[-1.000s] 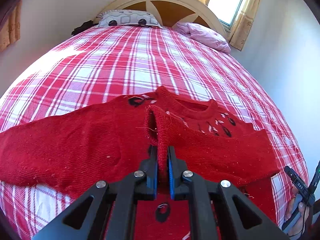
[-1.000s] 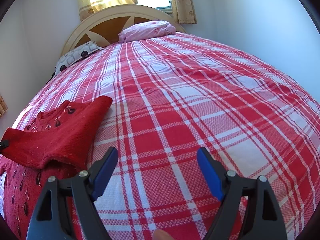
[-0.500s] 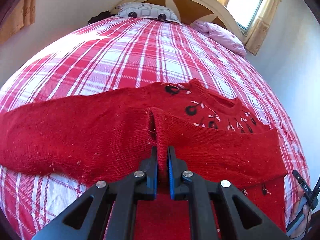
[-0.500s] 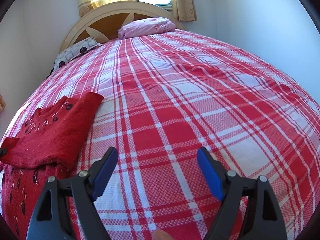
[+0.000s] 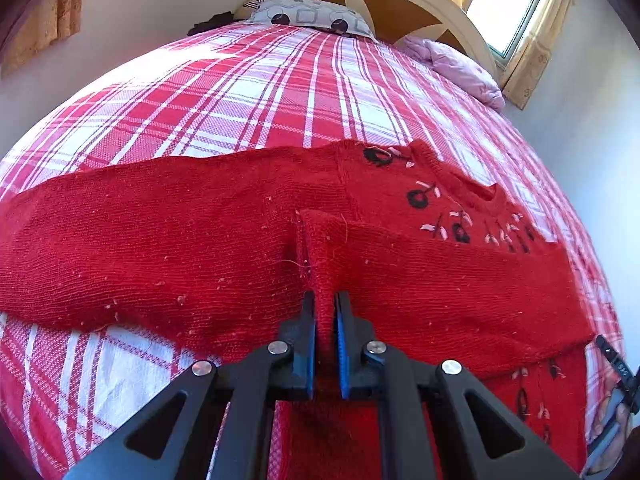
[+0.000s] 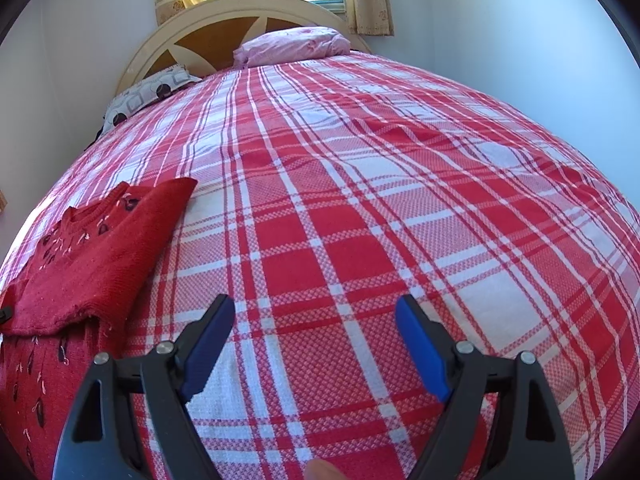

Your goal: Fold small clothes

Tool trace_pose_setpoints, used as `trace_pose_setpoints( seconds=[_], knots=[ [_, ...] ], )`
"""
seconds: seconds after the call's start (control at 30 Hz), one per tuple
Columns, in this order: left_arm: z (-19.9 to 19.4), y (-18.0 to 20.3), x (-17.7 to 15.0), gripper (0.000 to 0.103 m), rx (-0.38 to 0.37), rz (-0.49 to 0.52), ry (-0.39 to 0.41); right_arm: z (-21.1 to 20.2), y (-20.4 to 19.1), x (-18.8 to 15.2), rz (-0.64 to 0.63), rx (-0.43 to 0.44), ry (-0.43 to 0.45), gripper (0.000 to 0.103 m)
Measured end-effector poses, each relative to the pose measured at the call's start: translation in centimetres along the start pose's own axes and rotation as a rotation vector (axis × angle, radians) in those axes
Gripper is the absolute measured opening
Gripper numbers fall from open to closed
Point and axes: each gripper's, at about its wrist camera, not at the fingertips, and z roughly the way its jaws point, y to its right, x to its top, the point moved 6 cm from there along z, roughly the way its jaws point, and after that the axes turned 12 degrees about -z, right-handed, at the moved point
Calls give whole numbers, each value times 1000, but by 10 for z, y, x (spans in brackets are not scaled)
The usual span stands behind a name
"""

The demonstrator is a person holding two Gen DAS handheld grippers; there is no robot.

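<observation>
Lowered toward the sweater (image 5: 160, 248): left gripper (image 5: 325, 308) pinching folded sleeve cuff (image 5: 320, 248); right gripper (image 6: 316, 320) gaping, empty; early release risks crooked fold

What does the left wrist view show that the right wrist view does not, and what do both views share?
Only the left wrist view shows the left tongs shut on a cuff of the red sweater, and its long sleeve spread out leftward. Only the right wrist view shows the right tongs open over bare plaid bedspread. Both show the sweater, the bedspread, the headboard, two pillows and a window.
</observation>
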Motion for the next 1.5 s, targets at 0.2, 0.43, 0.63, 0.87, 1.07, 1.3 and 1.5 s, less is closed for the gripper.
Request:
trace_pose_setpoints(
  seconds=[0.2,0.43,0.63,0.87,1.07,1.3,1.5],
  knots=[
    [-7,16,-7,20,48,116,29,-36,-28,21,-63,61,96,85],
    [-26,13,0,64,57,129,100,-56,-152,48,-371,303,112,76],
    [-16,-16,8,64,110,80,79,7,-172,14,-453,261,-138,72],
    [-48,-50,17,64,142,92,151,-18,-174,3,-541,200,-75,73],
    [-83,-134,39,64,276,-6,204,-45,-221,23,-575,280,-41,73],
    [-124,-262,55,64,474,-207,257,-55,-263,-4,-696,345,-68,73],
    [-151,-340,52,64,532,-413,300,-56,-259,-17,-731,329,-70,73]
  ],
)
